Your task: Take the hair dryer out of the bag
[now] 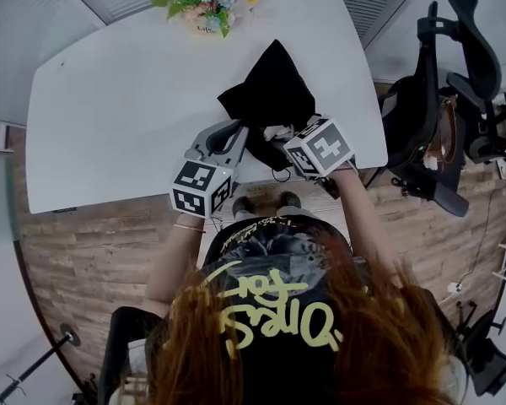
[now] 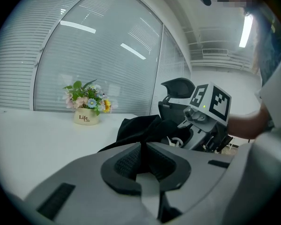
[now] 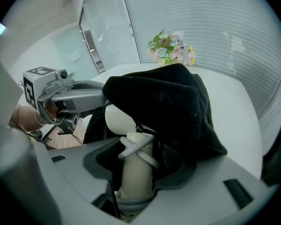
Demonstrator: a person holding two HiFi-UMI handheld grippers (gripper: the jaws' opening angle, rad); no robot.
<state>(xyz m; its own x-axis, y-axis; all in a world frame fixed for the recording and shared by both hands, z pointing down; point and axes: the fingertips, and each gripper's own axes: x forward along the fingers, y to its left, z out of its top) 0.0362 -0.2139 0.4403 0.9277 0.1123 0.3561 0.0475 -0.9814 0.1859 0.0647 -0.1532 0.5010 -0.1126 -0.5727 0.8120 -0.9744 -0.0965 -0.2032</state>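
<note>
Right gripper view: my right gripper (image 3: 136, 154) clamps the handle of the hair dryer (image 3: 118, 121), its head inside the bag (image 3: 178, 107). My left gripper (image 2: 141, 156), jaws narrow, pinches the bag's edge; I'd anchor that and draw straight out

An office meeting room: a large white surface (image 1: 110, 116) stands on a wood-look floor (image 1: 84, 260), with black swivel chairs (image 1: 460, 99) beside it. Glass walls (image 2: 107, 55) with slatted blinds enclose the room, a strip light (image 2: 246, 29) runs overhead, and potted flowers (image 1: 207, 2) sit as decoration.
</note>
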